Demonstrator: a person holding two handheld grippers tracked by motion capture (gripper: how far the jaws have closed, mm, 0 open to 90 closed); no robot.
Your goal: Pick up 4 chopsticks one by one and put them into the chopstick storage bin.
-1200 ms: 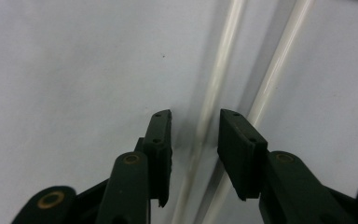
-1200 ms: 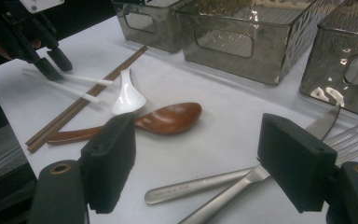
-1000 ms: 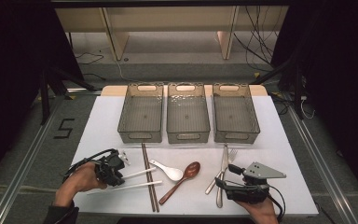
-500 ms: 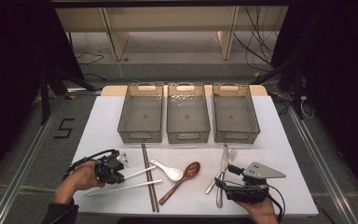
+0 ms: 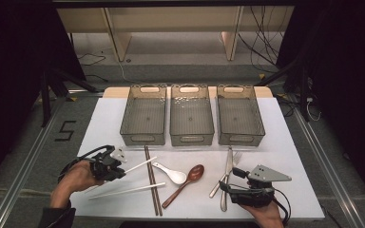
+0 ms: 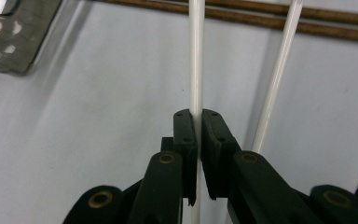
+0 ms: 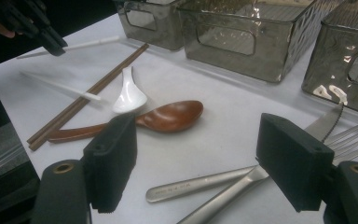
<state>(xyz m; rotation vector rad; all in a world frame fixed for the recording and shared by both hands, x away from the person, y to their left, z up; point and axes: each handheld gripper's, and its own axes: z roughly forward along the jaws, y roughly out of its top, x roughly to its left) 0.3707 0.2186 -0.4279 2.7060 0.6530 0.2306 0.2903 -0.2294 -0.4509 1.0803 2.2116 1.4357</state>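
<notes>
Just off the white tabletop (image 5: 294, 156), at its near left corner, the left hand-held gripper (image 6: 198, 126) has just closed its jaws and now pinches a white chopstick (image 6: 196, 56) near one end. The stick looks light, stiff and smooth, likely to swivel in so narrow a grip. Its long axis runs straight ahead of the jaws toward the brown chopsticks (image 6: 270, 16). The second white chopstick (image 6: 277, 74) lies just beside it. The right hand-held gripper (image 7: 200, 161) hovers wide open over a knife (image 7: 242, 179).
</notes>
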